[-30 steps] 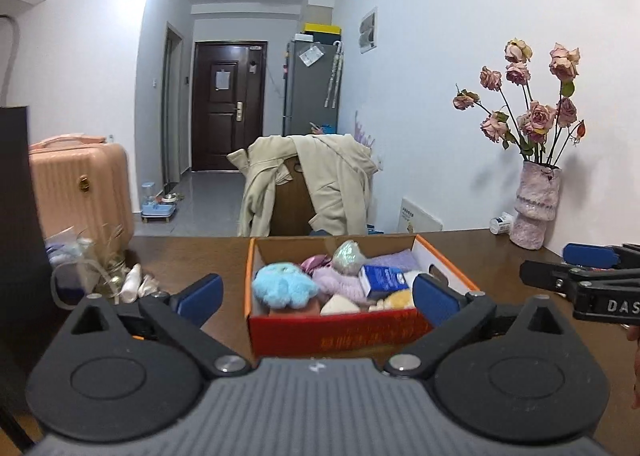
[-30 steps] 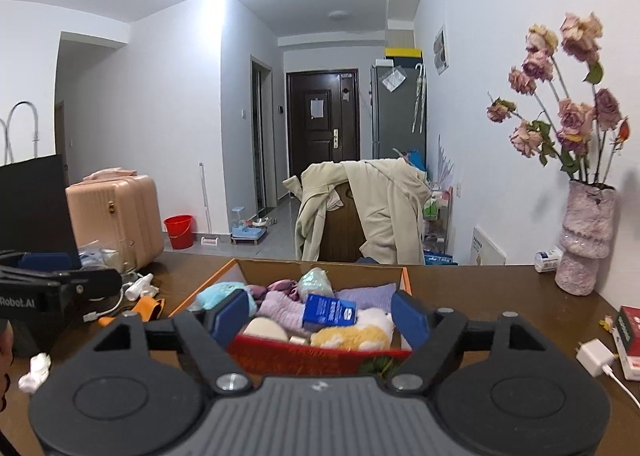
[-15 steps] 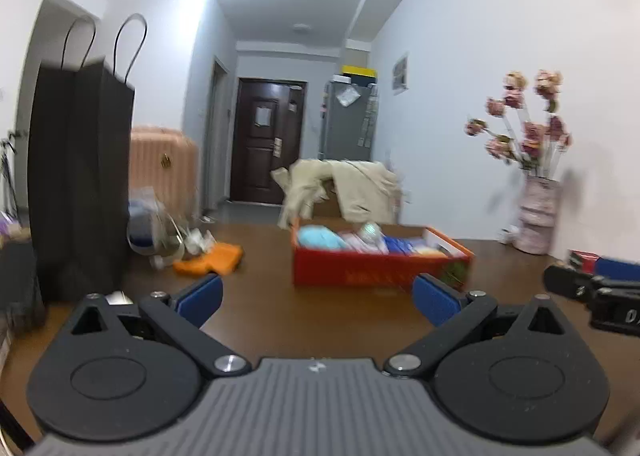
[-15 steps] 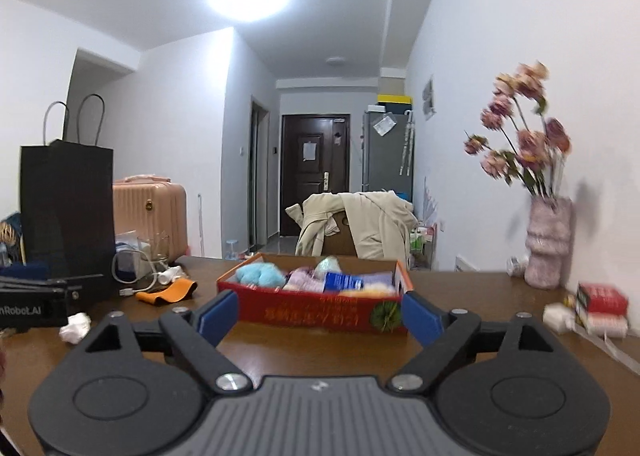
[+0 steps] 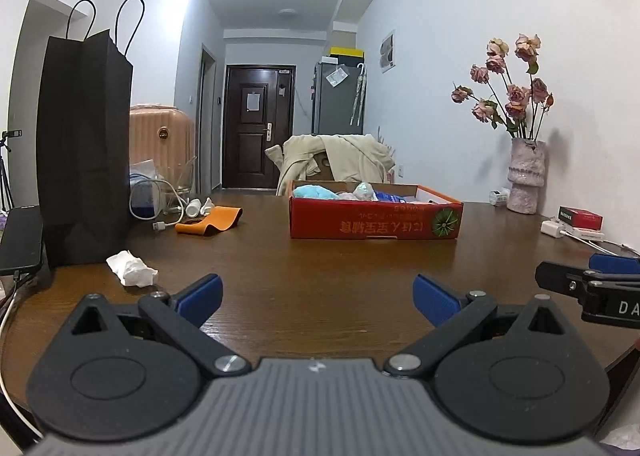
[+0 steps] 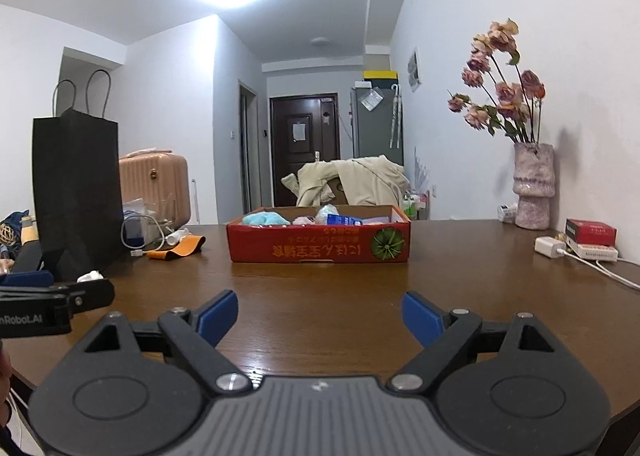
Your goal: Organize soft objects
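A red cardboard box [image 5: 376,221] [image 6: 318,245] sits on the brown table, well ahead of both grippers. Inside it lie several soft things, among them a light blue plush [image 5: 318,192] [image 6: 264,219] and a blue tissue pack [image 6: 345,220]. My left gripper [image 5: 316,295] hangs low over the near table edge, open, with nothing between its blue pads. My right gripper [image 6: 320,314] is beside it at the same height, also open and empty. Each gripper shows at the edge of the other's view.
A tall black paper bag [image 5: 84,152] stands at the left with a crumpled tissue [image 5: 132,268], an orange strap [image 5: 210,221] and cables beside it. A vase of dried roses [image 6: 534,184], a red carton [image 6: 591,232] and a white charger [image 6: 550,247] line the right wall.
Both grippers have pulled back from right over the box and sunk to the near table edge. The box now looks small and distant. The right jaws stand a little wider.
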`<state>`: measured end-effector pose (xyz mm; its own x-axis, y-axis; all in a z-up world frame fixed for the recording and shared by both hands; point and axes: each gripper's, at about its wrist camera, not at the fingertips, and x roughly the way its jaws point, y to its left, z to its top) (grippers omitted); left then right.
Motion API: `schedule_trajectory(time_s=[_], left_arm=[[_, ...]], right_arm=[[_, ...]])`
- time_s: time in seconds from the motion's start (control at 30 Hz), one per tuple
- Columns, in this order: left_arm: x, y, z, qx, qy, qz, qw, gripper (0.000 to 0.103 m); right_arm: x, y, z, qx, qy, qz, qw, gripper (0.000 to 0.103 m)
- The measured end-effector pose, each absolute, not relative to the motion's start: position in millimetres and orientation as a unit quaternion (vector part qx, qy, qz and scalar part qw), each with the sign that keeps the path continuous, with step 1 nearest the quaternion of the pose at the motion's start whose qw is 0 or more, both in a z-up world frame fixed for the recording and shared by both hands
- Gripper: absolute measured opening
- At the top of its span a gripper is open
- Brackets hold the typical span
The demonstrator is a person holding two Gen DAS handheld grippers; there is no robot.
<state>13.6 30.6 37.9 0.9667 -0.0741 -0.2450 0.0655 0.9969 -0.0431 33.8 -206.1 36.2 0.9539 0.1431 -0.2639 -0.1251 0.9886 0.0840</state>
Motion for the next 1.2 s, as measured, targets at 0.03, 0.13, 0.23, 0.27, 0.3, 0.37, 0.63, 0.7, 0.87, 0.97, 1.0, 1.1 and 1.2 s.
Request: schedule_trajectory(time_s=[0.03,0.13,0.23,0.27,0.3,0.37,0.63,0.7,0.87,0.97,1.0,1.1,1.2], left_arm=[[14.7,30.4,39.5,-0.017,0.124,-0.037,0.991,0.103],[15.8,28.1,39.9,-0.013,0.125,-0.044,0.991,0.103],[14.1,26.2,40.6,-0.009,0.118,-0.045,0.992,0.103],[13.9,25.7,40.7,-0.007,0.118,-0.045,0.992,0.103],[14.2,25.3,40.9,-0.007,0.118,-0.045,0.992,0.103],[14.2,24.9,41.0,-0.008,0.118,-0.045,0.992,0.103],[13.7,24.1,40.8,-0.007,0.117,-0.043,0.992,0.103],[14.1,24.4,40.7,-0.007,0.117,-0.044,0.992,0.103],[14.0,24.3,40.8,-0.007,0.117,-0.043,0.992,0.103],[14.1,24.7,40.9,-0.007,0.117,-0.044,0.992,0.103],[13.8,24.4,40.8,-0.007,0.117,-0.044,0.992,0.103],[14.1,24.5,40.8,-0.007,0.117,-0.044,0.992,0.103],[13.8,24.3,40.8,-0.007,0.117,-0.043,0.992,0.103]], right_arm=[[35.2,-207.8,36.4,0.035,0.137,0.067,0.988,0.09],[36.5,-212.3,36.8,0.041,0.135,0.059,0.988,0.096],[37.4,-214.6,38.1,0.044,0.131,0.057,0.989,0.097],[37.4,-214.7,38.1,0.044,0.132,0.057,0.989,0.097],[37.5,-215.1,38.3,0.044,0.132,0.057,0.989,0.097],[37.5,-215.5,38.2,0.044,0.132,0.057,0.989,0.097],[38.8,-216.2,36.8,0.046,0.137,0.056,0.988,0.097],[39.1,-216.0,36.7,0.047,0.137,0.055,0.988,0.097],[38.9,-216.3,36.2,0.047,0.136,0.057,0.988,0.097],[39.1,-216.5,35.9,0.047,0.137,0.056,0.988,0.097],[39.1,-216.5,35.8,0.048,0.137,0.055,0.988,0.097],[39.2,-216.5,35.6,0.048,0.137,0.055,0.988,0.097],[39.0,-216.6,35.5,0.048,0.137,0.055,0.988,0.097]])
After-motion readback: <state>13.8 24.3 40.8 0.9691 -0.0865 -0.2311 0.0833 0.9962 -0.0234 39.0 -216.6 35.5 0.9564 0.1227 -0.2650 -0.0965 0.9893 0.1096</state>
